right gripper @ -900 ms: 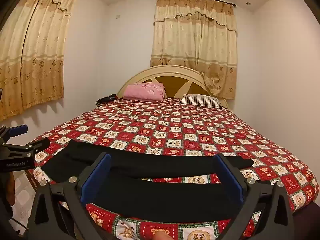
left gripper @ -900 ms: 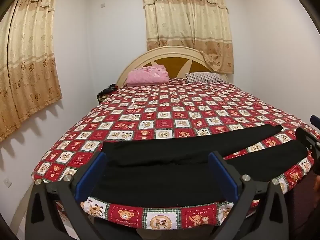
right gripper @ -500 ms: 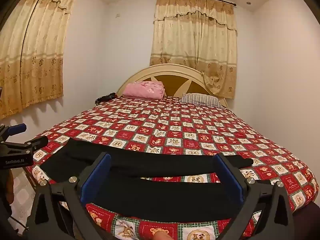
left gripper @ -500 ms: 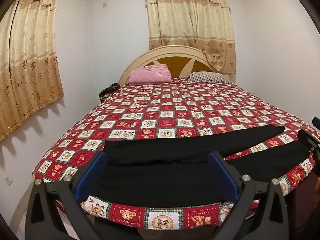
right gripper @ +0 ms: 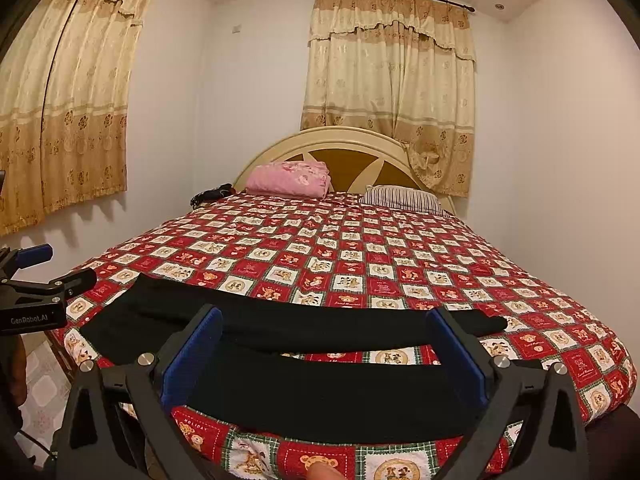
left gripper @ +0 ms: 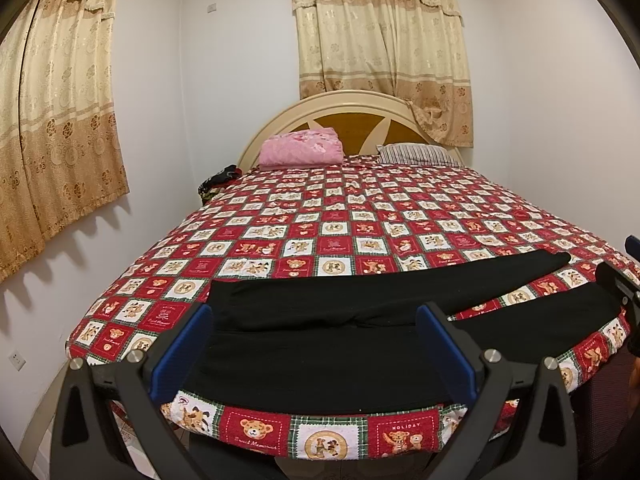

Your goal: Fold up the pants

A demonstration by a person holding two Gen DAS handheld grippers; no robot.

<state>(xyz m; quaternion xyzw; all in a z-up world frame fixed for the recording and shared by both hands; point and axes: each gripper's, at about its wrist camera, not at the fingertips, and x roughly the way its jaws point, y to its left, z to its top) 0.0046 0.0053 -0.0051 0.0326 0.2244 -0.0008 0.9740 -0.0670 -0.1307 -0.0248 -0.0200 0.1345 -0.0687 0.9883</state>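
Black gripper frames, blue-padded fingers (left gripper: 180, 354), silver screws.

bedspread (left gripper: 360, 224) open beyond pants (left gripper: 320, 344) (pillows (left gripper: 302, 152) far back)

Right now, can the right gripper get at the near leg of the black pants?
Probably yes. The right gripper is open and holds nothing, and the near leg of the black pants lies flat along the bed's front edge just ahead of it, with nothing lying between them.

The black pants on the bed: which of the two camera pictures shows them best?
The left wrist view shows the black pants best: waist end in front, both legs running off to the right. The right wrist view shows the black pants too, but its near fingers cover more of the legs.
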